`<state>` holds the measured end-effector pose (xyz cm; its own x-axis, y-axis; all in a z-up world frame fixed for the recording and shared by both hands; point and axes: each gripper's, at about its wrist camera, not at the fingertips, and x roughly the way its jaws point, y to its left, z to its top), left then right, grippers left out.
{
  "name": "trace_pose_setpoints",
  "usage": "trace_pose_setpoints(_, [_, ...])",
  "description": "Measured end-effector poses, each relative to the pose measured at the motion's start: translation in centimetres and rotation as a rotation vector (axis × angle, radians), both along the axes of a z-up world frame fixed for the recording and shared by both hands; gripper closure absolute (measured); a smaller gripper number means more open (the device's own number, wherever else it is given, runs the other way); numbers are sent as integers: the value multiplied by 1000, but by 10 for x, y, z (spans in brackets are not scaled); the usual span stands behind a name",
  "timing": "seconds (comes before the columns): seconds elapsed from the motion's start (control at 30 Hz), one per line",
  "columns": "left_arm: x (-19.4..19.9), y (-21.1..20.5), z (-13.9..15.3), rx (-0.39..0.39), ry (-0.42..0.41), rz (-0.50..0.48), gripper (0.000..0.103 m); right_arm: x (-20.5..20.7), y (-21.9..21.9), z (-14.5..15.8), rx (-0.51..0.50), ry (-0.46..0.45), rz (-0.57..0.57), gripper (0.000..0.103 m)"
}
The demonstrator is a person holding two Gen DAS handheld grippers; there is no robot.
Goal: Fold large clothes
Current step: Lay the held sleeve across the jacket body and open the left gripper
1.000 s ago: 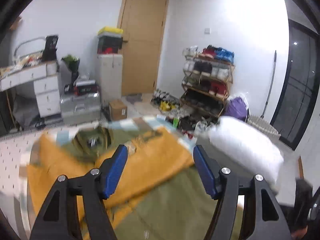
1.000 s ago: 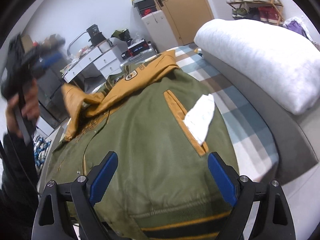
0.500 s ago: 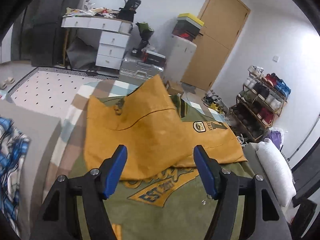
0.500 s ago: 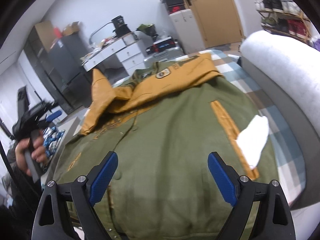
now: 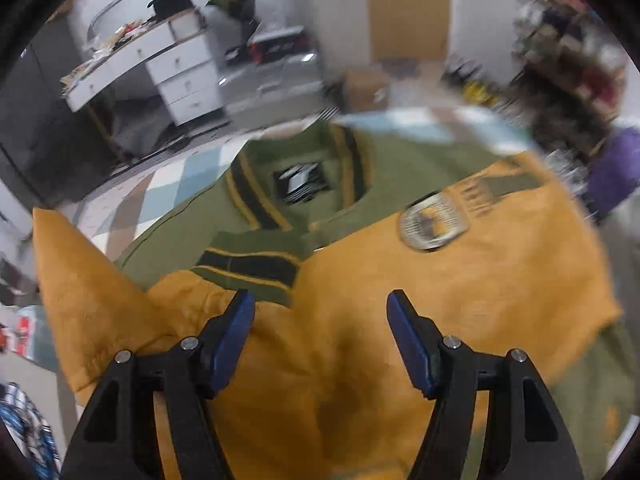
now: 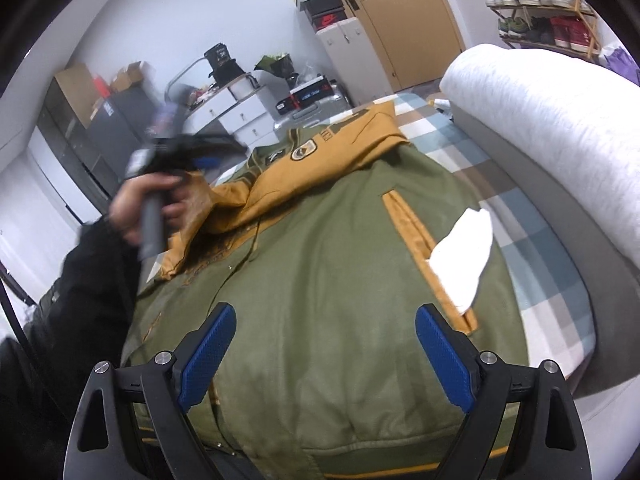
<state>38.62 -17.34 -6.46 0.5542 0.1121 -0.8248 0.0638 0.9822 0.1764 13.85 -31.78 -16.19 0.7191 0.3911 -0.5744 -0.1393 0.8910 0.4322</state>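
1. Olive jacket (image 6: pixel 320 264) covers the checked bed (image 6: pixel 532 240), hem nearest the spread, empty right gripper (image 6: pixel 324 356).
2. Left gripper (image 5: pixel 320 340), jaws apart, hovers above mustard sleeves (image 5: pixel 460 280); only the right view shows the white pillow (image 6: pixel 560 120).

Olive jacket (image 6: pixel 340 300) flat on bed, mustard sleeves (image 5: pixel 460 280) (folded across chest)

You face white walls (image 6: pixel 200 12) and a tan wooden door (image 6: pixel 404 20). A white drawer desk (image 6: pixel 236 116) stands left of it, a shoe rack (image 6: pixel 540 12) right, and the bed's checked sheet (image 6: pixel 532 240) meets a white pillow (image 6: pixel 560 128).
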Motion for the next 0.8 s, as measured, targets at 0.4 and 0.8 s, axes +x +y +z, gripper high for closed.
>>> trace_pose_setpoints(0.4, [-36, 18, 23, -47, -142, -7, 92, 8, -20, -24, 52, 53, -4, 11])
trace_pose_setpoints(0.8, [-150, -36, 97, -492, -226, -478, 33, 6, -16, -27, 33, 87, -45, 11])
